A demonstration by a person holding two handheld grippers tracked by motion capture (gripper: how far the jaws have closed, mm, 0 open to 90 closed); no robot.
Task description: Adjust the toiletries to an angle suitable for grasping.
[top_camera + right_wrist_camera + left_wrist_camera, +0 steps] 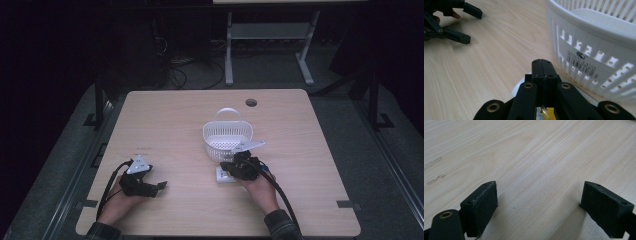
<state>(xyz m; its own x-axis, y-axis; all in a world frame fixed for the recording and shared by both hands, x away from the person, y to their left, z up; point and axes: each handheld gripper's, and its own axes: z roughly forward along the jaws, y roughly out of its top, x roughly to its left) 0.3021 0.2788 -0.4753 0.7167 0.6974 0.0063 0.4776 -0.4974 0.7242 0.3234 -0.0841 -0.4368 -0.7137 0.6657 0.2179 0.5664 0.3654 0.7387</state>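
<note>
The left gripper (159, 186) rests on the table (165, 125) at near left, its jaws spread wide on nothing. The right gripper (542, 65), jaws pressed together, hovers over a small white object (223, 175) lying flat just near of the white basket (227, 136); its long axis is unclear.

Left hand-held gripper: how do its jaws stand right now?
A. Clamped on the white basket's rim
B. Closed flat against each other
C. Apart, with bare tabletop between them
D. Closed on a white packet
C. In the left gripper view the left hand-held gripper has its two black pads wide apart, with nothing but the wooden table between them.
</note>
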